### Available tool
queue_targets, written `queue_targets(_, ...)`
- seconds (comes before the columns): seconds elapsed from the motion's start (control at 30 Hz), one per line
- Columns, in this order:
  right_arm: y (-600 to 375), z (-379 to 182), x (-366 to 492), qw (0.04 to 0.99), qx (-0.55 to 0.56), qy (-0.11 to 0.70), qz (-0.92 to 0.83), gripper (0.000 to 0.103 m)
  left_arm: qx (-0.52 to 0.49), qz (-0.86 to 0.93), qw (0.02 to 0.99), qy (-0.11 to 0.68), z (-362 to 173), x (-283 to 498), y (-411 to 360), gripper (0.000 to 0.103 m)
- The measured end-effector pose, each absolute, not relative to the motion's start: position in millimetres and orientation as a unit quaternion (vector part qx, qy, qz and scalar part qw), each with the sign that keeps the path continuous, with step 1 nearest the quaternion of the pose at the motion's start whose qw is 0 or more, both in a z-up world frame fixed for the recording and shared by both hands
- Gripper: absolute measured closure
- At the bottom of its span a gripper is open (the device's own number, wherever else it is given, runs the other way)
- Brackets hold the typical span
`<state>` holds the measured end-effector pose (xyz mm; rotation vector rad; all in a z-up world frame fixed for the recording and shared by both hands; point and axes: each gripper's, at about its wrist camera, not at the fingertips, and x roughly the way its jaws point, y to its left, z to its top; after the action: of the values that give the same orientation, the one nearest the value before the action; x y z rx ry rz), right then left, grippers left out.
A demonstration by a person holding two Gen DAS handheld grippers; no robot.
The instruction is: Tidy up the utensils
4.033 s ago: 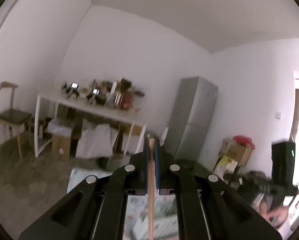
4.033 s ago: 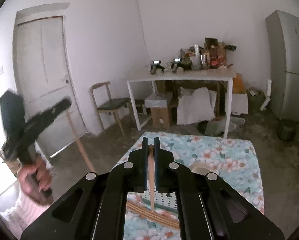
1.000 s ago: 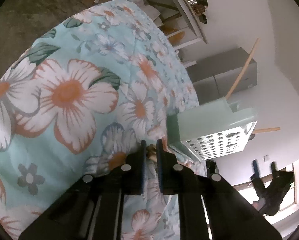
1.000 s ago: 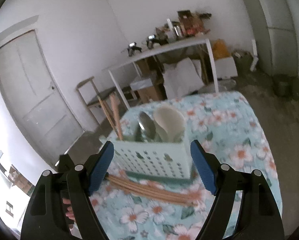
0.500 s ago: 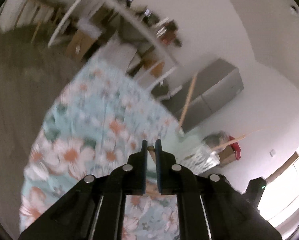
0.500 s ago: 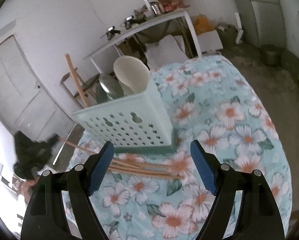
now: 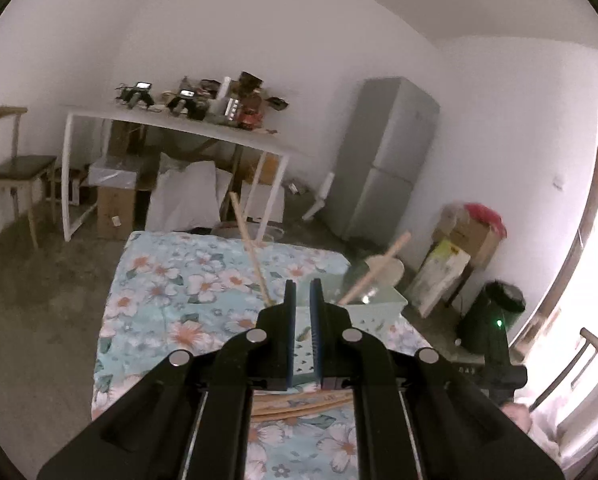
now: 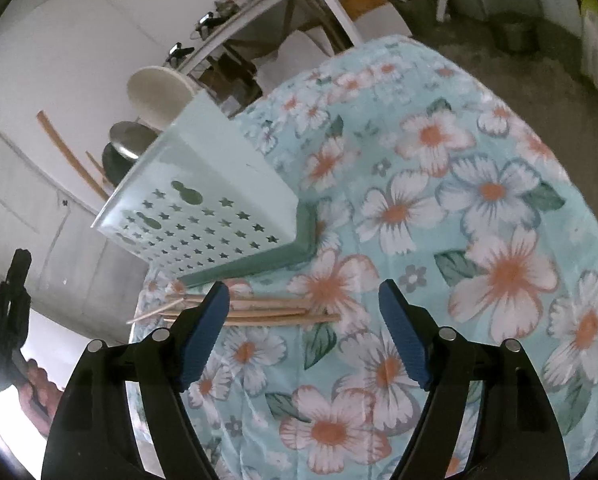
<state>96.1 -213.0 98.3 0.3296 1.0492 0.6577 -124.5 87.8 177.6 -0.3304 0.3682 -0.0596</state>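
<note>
- The left gripper (image 7: 303, 292) was low over the flowered tablecloth (image 8: 479, 200) a second ago, beside the holder (image 8: 203, 200). Now it is up and levelled out, looking across the table at the room.
- Its jaws are closed almost together. A second ago something wooden showed between them; now the slit shows only what lies behind. I cannot tell whether a chopstick is pinched there, since it could be hidden below the fingers.
- The right gripper (image 8: 305, 304) has come down and tipped forward. A second ago the holder filled its view; now it hangs over the loose chopsticks (image 8: 267, 314), which lie flat on the cloth just in front of the holder's base.
- Its jaws stand wide open with nothing in them. In its view the left pad overlaps the near end of the bundle, but no pad presses on anything.
- The holder stands upright on the cloth. It already carries a white spoon (image 8: 155, 92), a metal spoon (image 8: 129, 138) and two upright chopsticks (image 8: 61, 148).
- Four seconds ago both grippers held a chopstick in the air; the right one has since let go.
- My reading: the hands are taking turns, one lifting away as the other goes down for the next stick. Several sticks are left, so the task looks well short of done.
</note>
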Motion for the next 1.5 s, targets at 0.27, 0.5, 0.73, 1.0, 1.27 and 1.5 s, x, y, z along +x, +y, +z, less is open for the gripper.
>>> queue_targets(0.27, -215, 93, 99, 0.799, 0.161, 0.493, 0.306, 0.030, -0.381, 0.009, 0.894, 0.238, 108, -139, 168, 0.089)
queue_targets(0.5, -208, 87, 103, 0.791, 0.156, 0.503, 0.311, 0.030, -0.590, 0.093, 0.762, 0.250, -1, -186, 239, 0.041)
queue_targets(0.73, -203, 89, 102, 0.793, 0.150, 0.503, 0.309, 0.030, -0.604, 0.085, 0.759, 0.227, -23, -167, 251, 0.043)
queue_targets(1.0, -203, 93, 105, 0.795, 0.152, 0.503, 0.302, 0.030, -0.591, 0.094, 0.766, 0.235, -19, -151, 247, 0.093)
queue_targets(1.27, -207, 92, 111, 0.795, 0.155, 0.509, 0.293, 0.030, -0.333, 0.111, 0.923, 0.155, 128, -162, 196, 0.095)
queue_targets(1.5, -205, 66, 118, 0.745, 0.218, 0.550, 0.308, 0.044, -0.169, 0.070, 0.967, 0.180, 167, -139, 113, 0.095)
